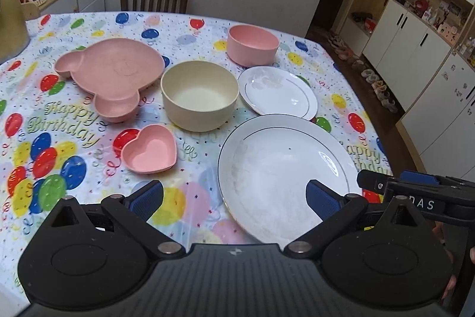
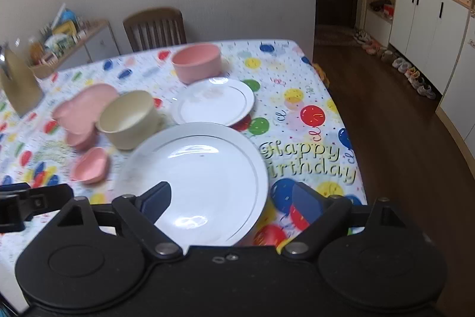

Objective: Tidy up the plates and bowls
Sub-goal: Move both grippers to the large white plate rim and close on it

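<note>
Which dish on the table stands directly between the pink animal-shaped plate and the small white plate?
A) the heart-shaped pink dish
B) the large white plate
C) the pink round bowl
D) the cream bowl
D: the cream bowl sits with the pink animal-shaped plate on one side and the small white plate on the other.

Free: tablecloth [image 1: 190, 198] near edge is lying bare.
Blocked: centre is being crowded by bowl [image 1: 199, 97], plates [image 1: 277, 92].

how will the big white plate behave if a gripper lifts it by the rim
The big white plate looks glazed and glossy, so its rim is probably slippery. It looks like ceramic: likely stiff, fairly heavy and breakable if dropped. It lies flat on the tablecloth, so a push would probably slide it, not tip it.
</note>
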The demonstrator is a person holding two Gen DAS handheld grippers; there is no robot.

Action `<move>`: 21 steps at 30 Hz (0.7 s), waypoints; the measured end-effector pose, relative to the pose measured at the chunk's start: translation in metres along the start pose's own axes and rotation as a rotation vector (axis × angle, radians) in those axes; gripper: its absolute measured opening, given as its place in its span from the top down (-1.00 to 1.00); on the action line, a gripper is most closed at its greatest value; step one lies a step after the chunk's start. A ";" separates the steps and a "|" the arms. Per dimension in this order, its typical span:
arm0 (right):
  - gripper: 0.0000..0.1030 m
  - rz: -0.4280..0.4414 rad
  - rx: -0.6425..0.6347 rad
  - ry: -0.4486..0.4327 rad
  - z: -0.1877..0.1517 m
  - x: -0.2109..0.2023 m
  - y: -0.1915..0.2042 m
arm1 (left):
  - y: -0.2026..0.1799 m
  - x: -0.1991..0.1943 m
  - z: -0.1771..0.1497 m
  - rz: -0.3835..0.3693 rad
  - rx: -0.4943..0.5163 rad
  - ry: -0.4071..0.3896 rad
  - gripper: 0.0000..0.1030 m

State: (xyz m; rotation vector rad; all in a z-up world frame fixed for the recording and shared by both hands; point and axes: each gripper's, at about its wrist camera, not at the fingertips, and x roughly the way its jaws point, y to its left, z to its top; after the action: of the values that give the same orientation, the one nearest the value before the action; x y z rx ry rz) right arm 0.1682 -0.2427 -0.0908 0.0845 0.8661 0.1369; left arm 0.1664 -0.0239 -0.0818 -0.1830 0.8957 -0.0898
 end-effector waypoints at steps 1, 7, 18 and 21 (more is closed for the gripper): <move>-0.66 -0.002 -0.002 0.015 0.004 0.009 -0.003 | -0.001 0.010 0.004 0.002 -0.002 0.013 -0.99; -0.50 0.013 -0.008 0.110 0.020 0.051 -0.019 | 0.001 0.047 0.015 -0.002 -0.026 0.059 -0.87; 0.07 0.061 0.009 0.239 0.030 0.093 -0.036 | 0.005 0.088 0.026 0.017 -0.072 0.167 -0.33; 0.33 0.091 0.012 0.268 0.032 0.100 -0.037 | 0.009 0.095 0.029 0.021 -0.121 0.202 -0.15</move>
State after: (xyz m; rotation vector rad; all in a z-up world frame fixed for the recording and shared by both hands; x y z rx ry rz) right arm 0.2595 -0.2647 -0.1500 0.1183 1.1309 0.2318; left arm 0.2485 -0.0258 -0.1393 -0.2806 1.1050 -0.0347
